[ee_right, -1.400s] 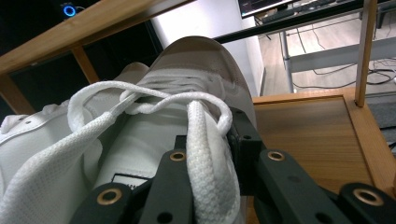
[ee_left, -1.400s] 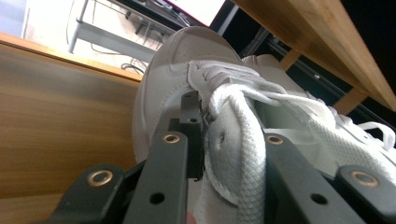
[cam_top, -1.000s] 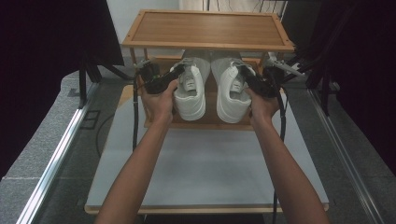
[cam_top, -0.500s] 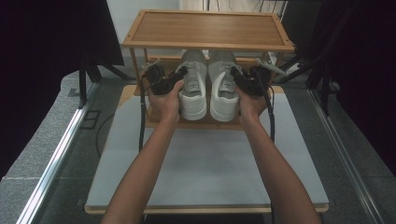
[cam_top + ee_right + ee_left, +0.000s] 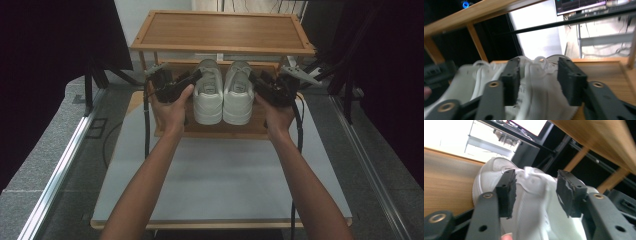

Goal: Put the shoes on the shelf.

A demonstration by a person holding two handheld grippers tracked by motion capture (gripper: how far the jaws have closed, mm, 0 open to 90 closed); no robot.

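Note:
Two white lace-up sneakers stand side by side on the lower shelf [image 5: 220,129] of a wooden shoe rack, toes toward me. My left gripper [image 5: 194,80] is at the outer side of the left sneaker [image 5: 207,95], and my right gripper [image 5: 256,82] is at the outer side of the right sneaker [image 5: 238,95]. In the left gripper view, the left gripper [image 5: 536,192] has just been opening; its sneaker [image 5: 534,202] lies between the jaws and the pads stand off it. In the right gripper view, the right gripper [image 5: 540,80] has likewise been opening over the laces of its sneaker [image 5: 541,95].
The rack's top shelf [image 5: 222,30] overhangs the sneakers, carried on thin wooden posts [image 5: 476,40] at the corners. The rack stands at the far end of a pale table [image 5: 220,185]. Cables trail from both grippers along my forearms. Dark equipment flanks the table.
Both hands have brought the sneakers closer together and slightly deeper under the top shelf. Both grippers' jaws have spread apart and no longer clamp the sneakers.

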